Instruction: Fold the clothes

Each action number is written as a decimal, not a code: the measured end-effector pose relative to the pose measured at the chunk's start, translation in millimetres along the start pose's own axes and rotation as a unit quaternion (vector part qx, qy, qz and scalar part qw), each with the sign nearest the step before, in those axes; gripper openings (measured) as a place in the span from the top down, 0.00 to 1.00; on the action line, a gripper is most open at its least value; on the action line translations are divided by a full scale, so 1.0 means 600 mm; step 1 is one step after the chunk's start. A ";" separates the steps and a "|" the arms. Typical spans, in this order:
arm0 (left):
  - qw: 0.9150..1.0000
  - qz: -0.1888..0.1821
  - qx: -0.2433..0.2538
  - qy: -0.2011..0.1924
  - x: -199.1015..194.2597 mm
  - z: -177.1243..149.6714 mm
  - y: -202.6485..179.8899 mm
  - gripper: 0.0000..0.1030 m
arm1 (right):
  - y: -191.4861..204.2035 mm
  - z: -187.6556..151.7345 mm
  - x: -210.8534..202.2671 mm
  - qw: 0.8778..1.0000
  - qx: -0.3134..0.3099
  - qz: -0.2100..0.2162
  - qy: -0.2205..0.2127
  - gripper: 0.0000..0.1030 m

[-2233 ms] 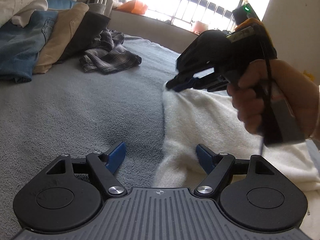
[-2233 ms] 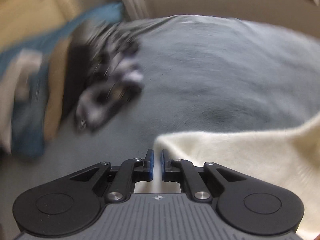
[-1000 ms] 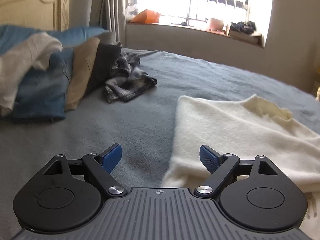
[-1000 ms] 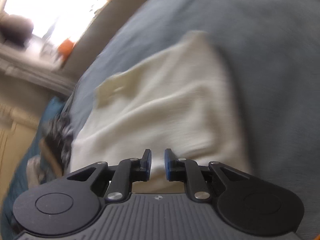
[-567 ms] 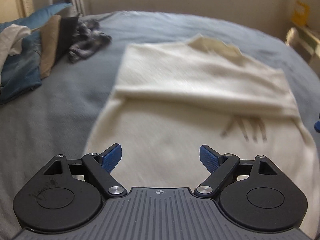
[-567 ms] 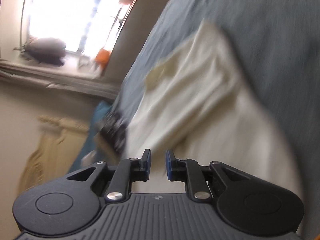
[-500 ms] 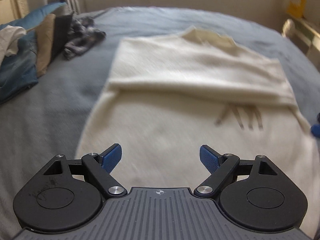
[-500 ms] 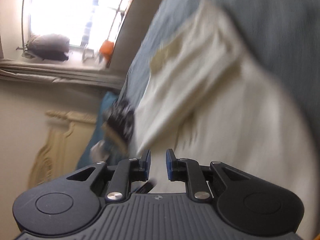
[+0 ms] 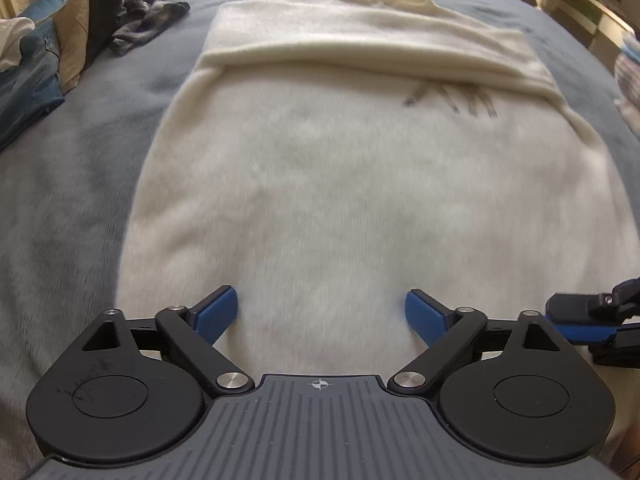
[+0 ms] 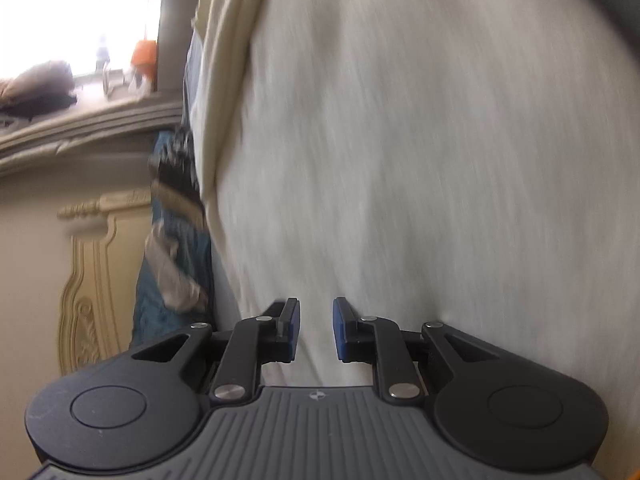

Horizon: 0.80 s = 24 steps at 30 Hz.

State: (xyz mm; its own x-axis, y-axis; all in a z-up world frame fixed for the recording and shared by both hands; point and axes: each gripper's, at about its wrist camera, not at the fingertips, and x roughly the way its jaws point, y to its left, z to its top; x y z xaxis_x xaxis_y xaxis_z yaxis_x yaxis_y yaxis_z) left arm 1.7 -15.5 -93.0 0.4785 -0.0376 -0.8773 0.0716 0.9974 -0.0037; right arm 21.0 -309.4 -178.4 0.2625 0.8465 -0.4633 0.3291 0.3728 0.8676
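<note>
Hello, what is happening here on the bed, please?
A person with a gripper in each hand is folding a cream sweater spread on a grey-blue blanket. Its sleeves are already folded across the chest. The left gripper is above the near hem; its jaws have just been opening and stand wide, pinching nothing. The right gripper is over the hem to its right, with a narrow gap and no cloth between the fingers. A pile of other clothes waits at the far left.

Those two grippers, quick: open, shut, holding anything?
Left gripper: wide open, just opened further, over the cream sweater, gripping nothing.
Right gripper: slightly open, nothing between its pads.
</note>
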 end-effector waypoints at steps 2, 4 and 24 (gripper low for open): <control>1.000 -0.001 0.007 0.003 -0.004 -0.009 -0.002 0.05 | 0.001 -0.012 0.002 1.000 -0.011 -0.005 0.013 0.82; 1.000 -0.004 0.009 0.008 -0.007 -0.016 -0.001 0.04 | 0.006 -0.021 0.003 0.999 -0.020 -0.014 0.032 0.82; 0.998 -0.009 -0.041 0.039 -0.007 -0.029 0.011 0.00 | 0.071 -0.049 -0.093 0.981 -0.159 -0.072 -0.086 0.61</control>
State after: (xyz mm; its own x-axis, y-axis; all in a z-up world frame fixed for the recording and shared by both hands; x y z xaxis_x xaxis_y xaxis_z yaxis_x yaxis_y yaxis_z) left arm -15.2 -7.9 -97.5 0.4088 -0.0549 -0.9110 0.0064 0.9983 -0.0573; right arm -6.0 -329.4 -110.4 0.3928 0.7093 -0.5853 0.0813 0.6072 0.7904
